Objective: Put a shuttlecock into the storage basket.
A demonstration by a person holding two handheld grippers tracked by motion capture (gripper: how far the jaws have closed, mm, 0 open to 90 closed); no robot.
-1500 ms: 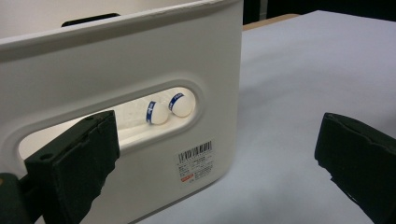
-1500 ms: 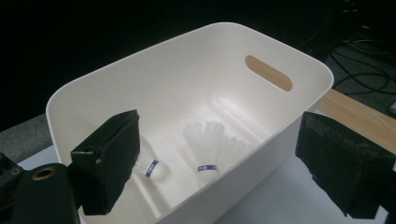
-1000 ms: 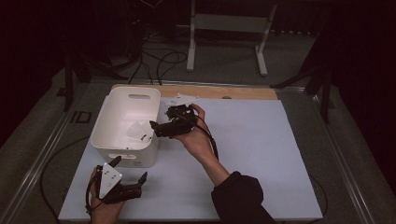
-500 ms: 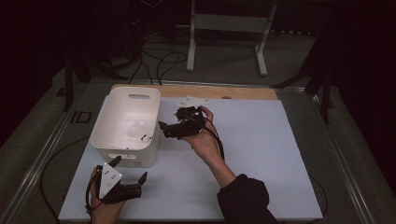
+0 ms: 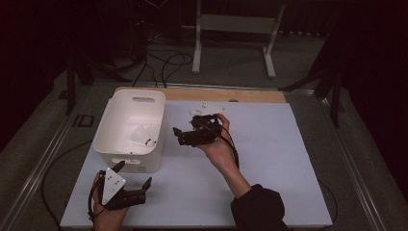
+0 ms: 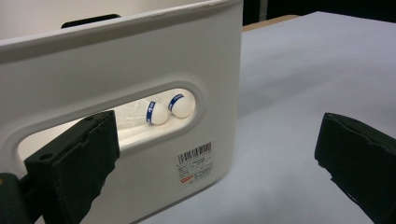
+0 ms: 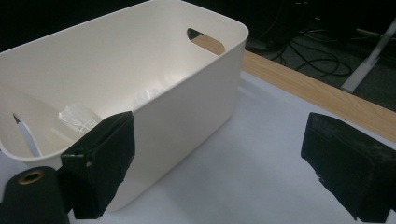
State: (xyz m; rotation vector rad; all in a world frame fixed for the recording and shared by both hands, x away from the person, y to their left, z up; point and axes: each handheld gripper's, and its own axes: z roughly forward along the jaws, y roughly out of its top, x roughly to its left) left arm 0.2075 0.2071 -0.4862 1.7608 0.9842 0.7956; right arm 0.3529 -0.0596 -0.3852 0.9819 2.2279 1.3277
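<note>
A white bin (image 5: 153, 139) stands on the left half of the table, with translucent shuttlecocks (image 5: 140, 134) lying in it. In the left gripper view two white cork heads with blue bands (image 6: 156, 113) show through the bin's handle slot. My left gripper (image 5: 133, 174) rests near the front edge just before the bin (image 6: 140, 56), open and empty. My right gripper (image 5: 179, 136) is held above the table just right of the bin, jaws pointing at it, open and empty. The right gripper view looks down into the bin (image 7: 187, 74) at the shuttlecocks (image 7: 77, 119).
A white mat (image 5: 279, 159) covers the table, with a wooden strip (image 5: 250, 95) along its far edge. Beyond the table, a metal stand (image 5: 233, 29) and cables (image 5: 163, 62) lie on the floor. Metal rails run along both table sides.
My right gripper has drawn back to the right, from over the bin's right rim to beside the bin. The left gripper has not moved.
</note>
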